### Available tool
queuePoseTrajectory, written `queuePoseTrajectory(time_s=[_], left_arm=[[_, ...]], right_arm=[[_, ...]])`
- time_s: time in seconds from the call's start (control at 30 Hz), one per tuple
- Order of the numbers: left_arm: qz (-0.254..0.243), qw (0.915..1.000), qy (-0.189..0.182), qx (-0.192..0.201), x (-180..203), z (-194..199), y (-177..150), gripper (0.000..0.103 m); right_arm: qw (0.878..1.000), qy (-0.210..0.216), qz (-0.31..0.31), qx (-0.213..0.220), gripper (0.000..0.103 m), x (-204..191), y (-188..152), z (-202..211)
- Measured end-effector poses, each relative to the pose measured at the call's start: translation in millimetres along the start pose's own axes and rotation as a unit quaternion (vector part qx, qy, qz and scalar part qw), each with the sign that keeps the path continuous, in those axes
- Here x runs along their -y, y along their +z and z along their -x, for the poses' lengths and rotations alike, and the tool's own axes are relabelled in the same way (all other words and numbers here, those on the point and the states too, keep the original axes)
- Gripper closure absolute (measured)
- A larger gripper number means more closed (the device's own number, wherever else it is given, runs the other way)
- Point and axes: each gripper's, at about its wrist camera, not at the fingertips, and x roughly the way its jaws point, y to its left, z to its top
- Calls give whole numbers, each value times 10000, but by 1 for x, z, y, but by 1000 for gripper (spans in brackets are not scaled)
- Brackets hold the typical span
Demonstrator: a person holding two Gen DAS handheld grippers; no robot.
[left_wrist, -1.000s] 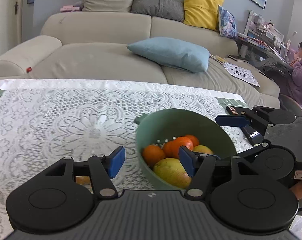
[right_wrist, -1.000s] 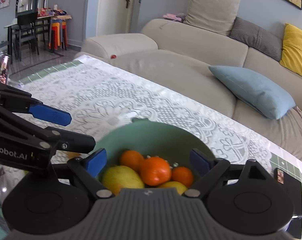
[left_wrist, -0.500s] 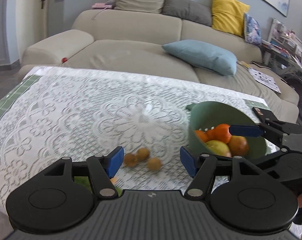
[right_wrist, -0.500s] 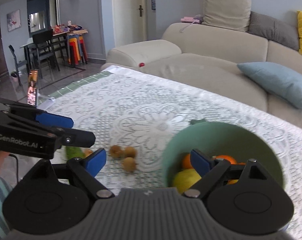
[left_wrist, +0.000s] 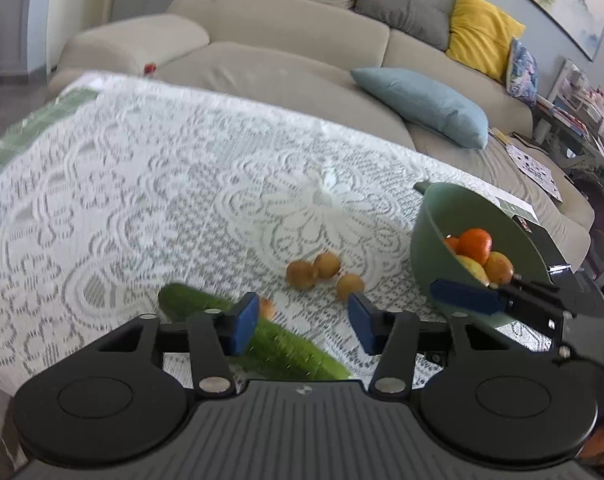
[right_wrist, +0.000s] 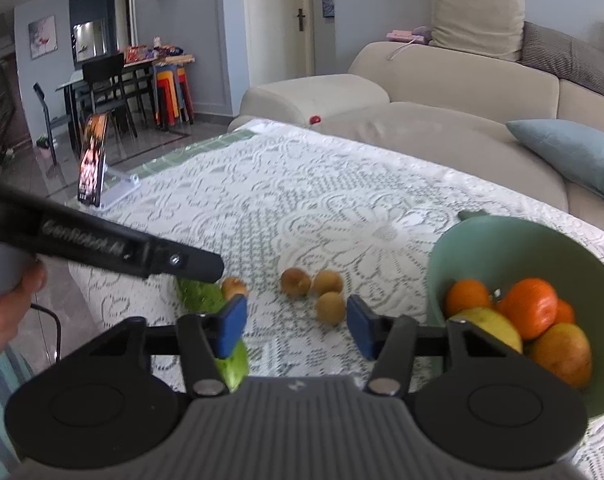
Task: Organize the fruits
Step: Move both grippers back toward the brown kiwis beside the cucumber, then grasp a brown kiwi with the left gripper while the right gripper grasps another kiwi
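The cucumber (left_wrist: 277,344) is partly hidden in both views: the left tongs (left_wrist: 304,322) cover its near end in the left view, and in the right view the other tool's dark arm crosses its far end while the right tongs (right_wrist: 295,326) hide its middle. The green bowl (right_wrist: 514,240) is cut by the right tongs' body, so the lower fruit inside cannot be counted. A small brown fruit (left_wrist: 266,307) peeks from behind the left pad. The hand (right_wrist: 5,312) runs off the picture's left edge
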Motion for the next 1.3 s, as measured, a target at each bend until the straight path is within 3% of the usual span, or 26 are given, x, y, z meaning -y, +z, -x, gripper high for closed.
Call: queuePoseTrajectory(time_s=[0.1,0.2,0.4,0.7,0.87,1.3], left_arm=[[24,9999,32,-141,-7,-8,-1,59],[-457,9985,233,-208,0,-13,2,64],[-1091,9916,308,-629,10,-32,15,70],[-1235,9830,521,-1252,9,-65,29,72],[-1507,9731,805,-1544,15,-82,33,72],[-1638,9676,946,-1673,14,-91,30,72]], right_arm=[[9998,-140,153,-36,63,-8,-5,-9],[9989,-409,220,-100,65,-10,-9,-19],[9992,-310,-134,-232,72,-1,-8,-35],[9985,-285,-210,-420,73,4,-5,-57],[9982,-375,-173,-424,73,6,-5,-64],[9984,-399,-128,-383,73,13,-5,-78]])
